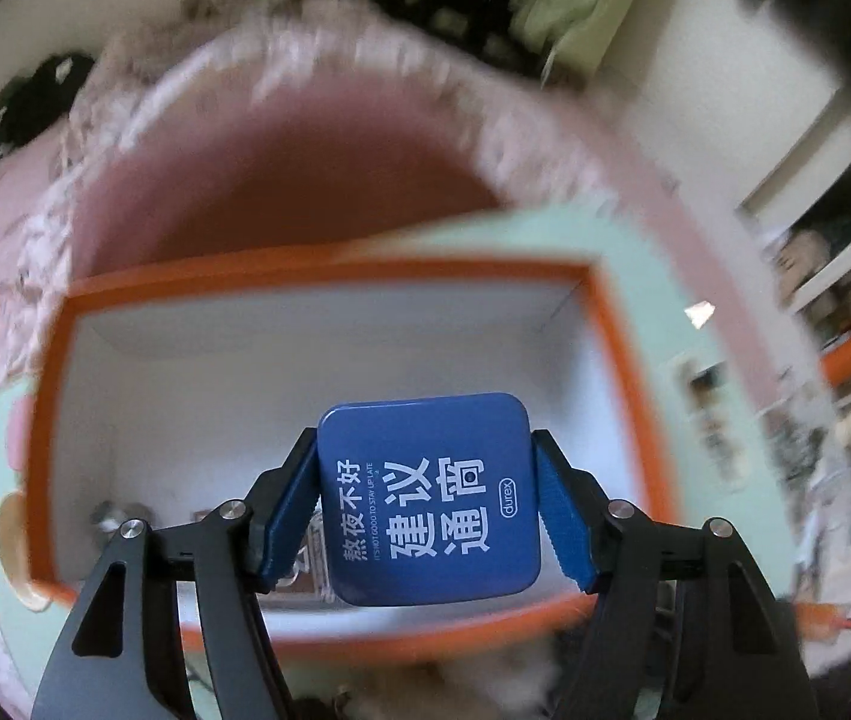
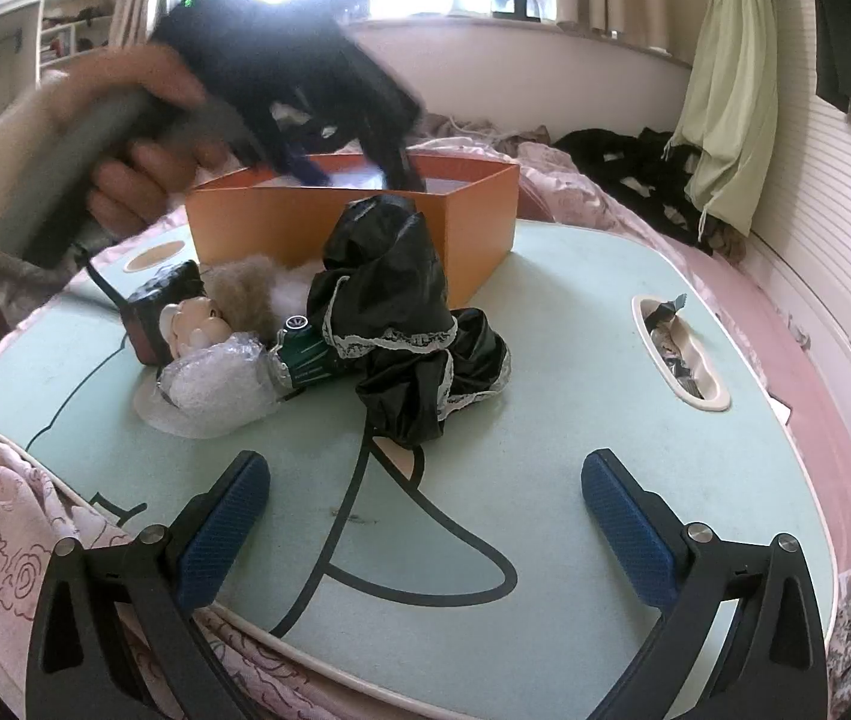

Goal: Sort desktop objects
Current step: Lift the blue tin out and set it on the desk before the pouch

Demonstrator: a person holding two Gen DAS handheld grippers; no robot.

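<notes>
My left gripper [image 1: 425,504] is shut on a blue square tin [image 1: 425,498] with white lettering, one blue pad against each side. The tin hangs above the white inside of an open orange box [image 1: 335,276]. From the right wrist view, that left gripper [image 2: 353,171] is a dark blur over the same orange box [image 2: 473,222], carried by a person's hand [image 2: 131,180]. My right gripper [image 2: 425,468] stands open low over the near part of the mint-green lap desk [image 2: 575,450], nothing between its fingers.
In front of the box lie a black frilly garment [image 2: 401,324], a small doll [image 2: 203,312], bubble wrap [image 2: 215,384], a green cylinder [image 2: 305,354] and a dark small box [image 2: 155,306]. A slot [image 2: 677,354] on the desk's right holds scraps. Pink bedding surrounds the desk.
</notes>
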